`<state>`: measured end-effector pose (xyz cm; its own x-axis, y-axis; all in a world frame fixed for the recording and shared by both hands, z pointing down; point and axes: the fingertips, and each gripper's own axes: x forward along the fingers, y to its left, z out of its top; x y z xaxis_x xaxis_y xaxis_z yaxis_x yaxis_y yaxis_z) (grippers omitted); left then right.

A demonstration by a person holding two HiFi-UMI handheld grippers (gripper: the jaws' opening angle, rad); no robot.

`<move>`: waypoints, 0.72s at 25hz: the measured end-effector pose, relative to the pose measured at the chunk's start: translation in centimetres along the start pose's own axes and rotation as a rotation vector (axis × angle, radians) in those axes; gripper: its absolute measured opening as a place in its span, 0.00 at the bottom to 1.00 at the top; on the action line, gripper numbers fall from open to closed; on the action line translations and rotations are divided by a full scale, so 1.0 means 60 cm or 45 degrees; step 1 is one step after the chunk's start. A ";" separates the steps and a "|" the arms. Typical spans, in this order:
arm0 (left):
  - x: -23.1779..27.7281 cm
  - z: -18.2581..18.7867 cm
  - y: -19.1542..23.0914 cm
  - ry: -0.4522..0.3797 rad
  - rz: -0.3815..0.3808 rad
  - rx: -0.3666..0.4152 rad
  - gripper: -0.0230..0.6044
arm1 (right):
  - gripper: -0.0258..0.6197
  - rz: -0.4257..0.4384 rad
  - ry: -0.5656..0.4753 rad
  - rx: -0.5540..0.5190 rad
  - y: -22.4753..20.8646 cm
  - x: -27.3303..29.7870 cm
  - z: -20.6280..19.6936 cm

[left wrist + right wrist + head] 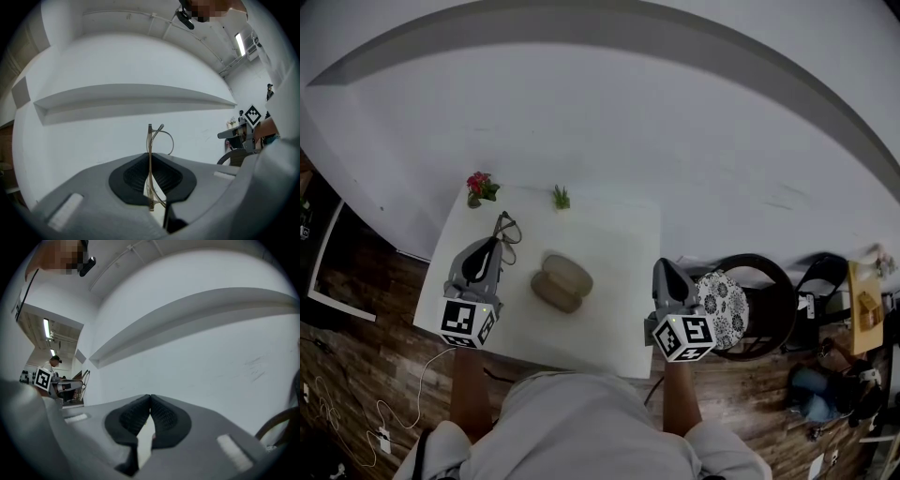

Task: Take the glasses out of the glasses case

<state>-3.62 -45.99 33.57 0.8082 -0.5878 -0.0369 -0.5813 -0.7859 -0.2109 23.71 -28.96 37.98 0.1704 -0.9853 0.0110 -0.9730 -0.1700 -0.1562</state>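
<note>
Glasses (150,140) are clamped in the left claw (151,180), out and left of the glasses case (562,282); right claw (150,416) closed, empty; set-down on the worktop (614,234) judged next

Table: white square top (614,300), standing on a dark wood floor (375,361).
Case (562,282): tan and lying open, its two oval halves side by side, near the middle of the top and a little to the left.
Pink plant (479,187): small, at the far left corner.
Green plant (561,197): small, at the far edge, right of the pink plant and well apart from the case.
</note>
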 end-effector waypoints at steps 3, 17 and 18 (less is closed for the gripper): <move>-0.001 0.003 0.005 -0.007 0.003 -0.015 0.07 | 0.04 0.002 -0.001 -0.002 0.000 0.002 0.004; -0.017 0.009 0.013 -0.020 0.017 -0.029 0.07 | 0.04 0.020 -0.016 -0.033 0.017 -0.002 0.024; -0.018 0.009 0.015 -0.020 0.022 -0.037 0.07 | 0.04 0.020 -0.014 -0.033 0.018 -0.003 0.023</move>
<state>-4.98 -45.97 32.89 0.7995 -0.5981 -0.0558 -0.5972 -0.7813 -0.1816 22.86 -28.94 36.43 0.1567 -0.9876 -0.0018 -0.9792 -0.1551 -0.1309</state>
